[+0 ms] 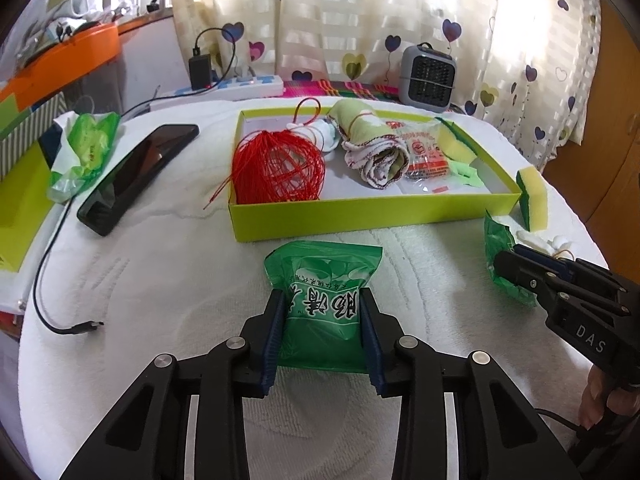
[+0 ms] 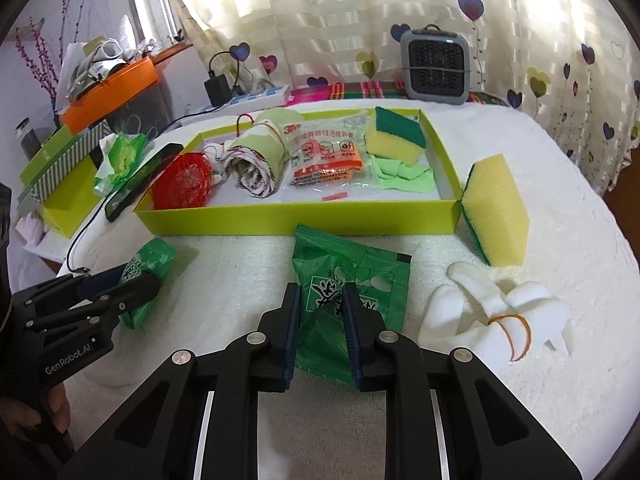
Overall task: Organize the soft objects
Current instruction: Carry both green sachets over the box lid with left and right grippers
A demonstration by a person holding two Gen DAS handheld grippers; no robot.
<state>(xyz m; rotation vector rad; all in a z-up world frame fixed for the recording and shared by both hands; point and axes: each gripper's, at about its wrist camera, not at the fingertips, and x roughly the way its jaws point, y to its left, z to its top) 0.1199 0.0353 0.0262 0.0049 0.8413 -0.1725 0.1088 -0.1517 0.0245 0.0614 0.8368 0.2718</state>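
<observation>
My left gripper [image 1: 323, 300] is shut on a green tissue pack [image 1: 324, 280] in front of the lime tray [image 1: 360, 212]; it also shows in the right wrist view [image 2: 132, 280]. My right gripper [image 2: 320, 296] is shut on a second, flatter green pack [image 2: 352, 276], seen at the right of the left wrist view [image 1: 500, 256]. The tray holds red string [image 1: 276, 168], a rolled towel [image 1: 372, 152], an earplug bag [image 2: 324, 156], a sponge [image 2: 396, 132] and a green cloth [image 2: 400, 172].
A loose sponge [image 2: 496, 208] leans on the tray's right end. A white foam bundle with rubber bands [image 2: 500, 316] lies beside it. A phone [image 1: 136, 172], cable [image 1: 52, 304], another green packet [image 1: 84, 148], power strip [image 1: 236, 86] and small heater [image 1: 428, 76] are around.
</observation>
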